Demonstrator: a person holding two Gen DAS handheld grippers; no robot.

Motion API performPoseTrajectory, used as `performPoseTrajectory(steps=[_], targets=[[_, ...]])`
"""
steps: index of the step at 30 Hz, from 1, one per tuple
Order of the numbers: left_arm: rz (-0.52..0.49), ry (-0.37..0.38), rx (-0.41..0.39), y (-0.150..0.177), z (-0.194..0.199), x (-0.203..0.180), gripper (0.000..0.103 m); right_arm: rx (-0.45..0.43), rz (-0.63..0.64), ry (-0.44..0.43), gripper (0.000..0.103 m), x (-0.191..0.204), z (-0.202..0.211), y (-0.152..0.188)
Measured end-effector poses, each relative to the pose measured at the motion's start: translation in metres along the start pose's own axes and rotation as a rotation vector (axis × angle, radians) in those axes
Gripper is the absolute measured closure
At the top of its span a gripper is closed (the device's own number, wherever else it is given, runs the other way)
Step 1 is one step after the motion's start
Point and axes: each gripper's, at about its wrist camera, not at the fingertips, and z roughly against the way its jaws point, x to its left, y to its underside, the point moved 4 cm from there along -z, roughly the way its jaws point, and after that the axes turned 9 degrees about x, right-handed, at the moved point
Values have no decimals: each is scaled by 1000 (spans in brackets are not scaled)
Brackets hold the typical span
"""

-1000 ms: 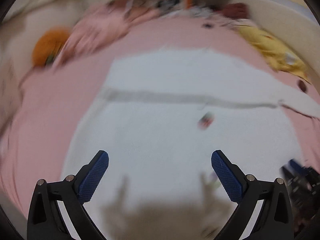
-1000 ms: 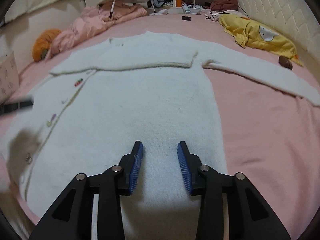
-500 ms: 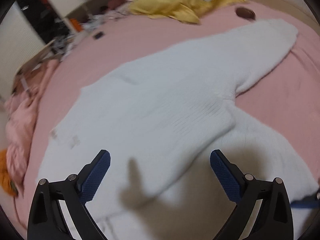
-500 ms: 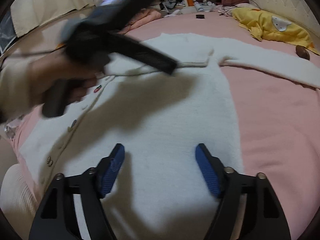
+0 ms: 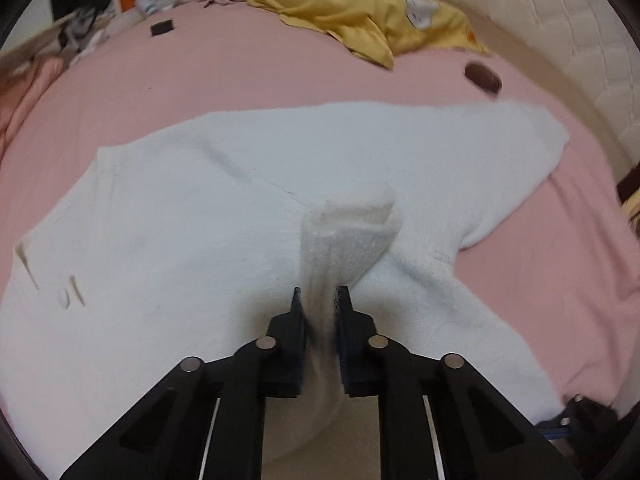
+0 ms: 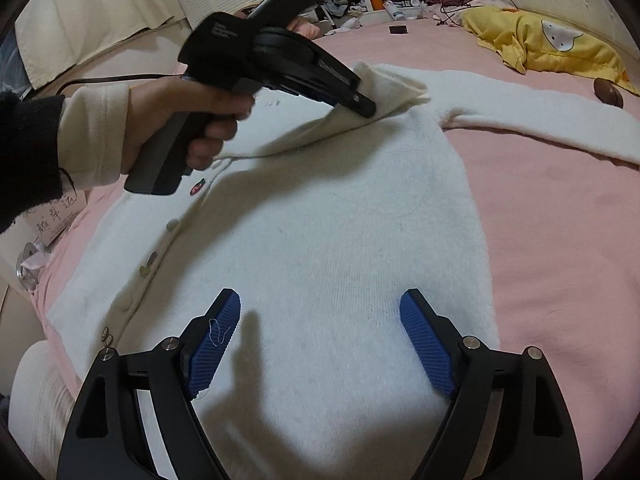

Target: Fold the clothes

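Two grippers are working over a white cardigan [image 6: 328,240] that is lying spread on a pink bed [image 6: 560,240], its body covering the near middle of the bed and one sleeve [image 6: 540,120] stretching out toward the right edge. The left gripper [image 5: 319,300] is pinching the ribbed cuff [image 5: 348,240] of the other sleeve, its fingers [image 5: 297,320] clenched on the knit, and the cuff is standing up in a fold above the cardigan's body. In the right wrist view a hand [image 6: 176,128] in a cream sleeve is holding that gripper's handle, with the tip buried in the lifted cloth near the collar. The right gripper [image 6: 320,340] is hovering over the cardigan's lower part near the bed's near edge, its blue fingers [image 6: 216,340] widening, released, with nothing pressed between them; a loose thread is clinging to one pad. A row of small buttons [image 6: 198,188] is running down the cardigan's left front. A yellow garment [image 6: 552,44] is lying at the far right corner of the bed, a brown object [image 6: 608,92] just beside it, and a small black item [image 6: 399,29] is sitting near the far edge.
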Motion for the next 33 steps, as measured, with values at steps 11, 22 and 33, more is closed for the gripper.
performPoseTrajectory(steps=[11,22,33], targets=[[404,-123,-367,57,167,150,91,0,79,59,20,8,-6,5],[865,-633,-428,298,328,387,94,10,162,154,17,19,-14,10],[1214,-751,-338,493,296,466,94,43,188,224,17,25,-19,9]])
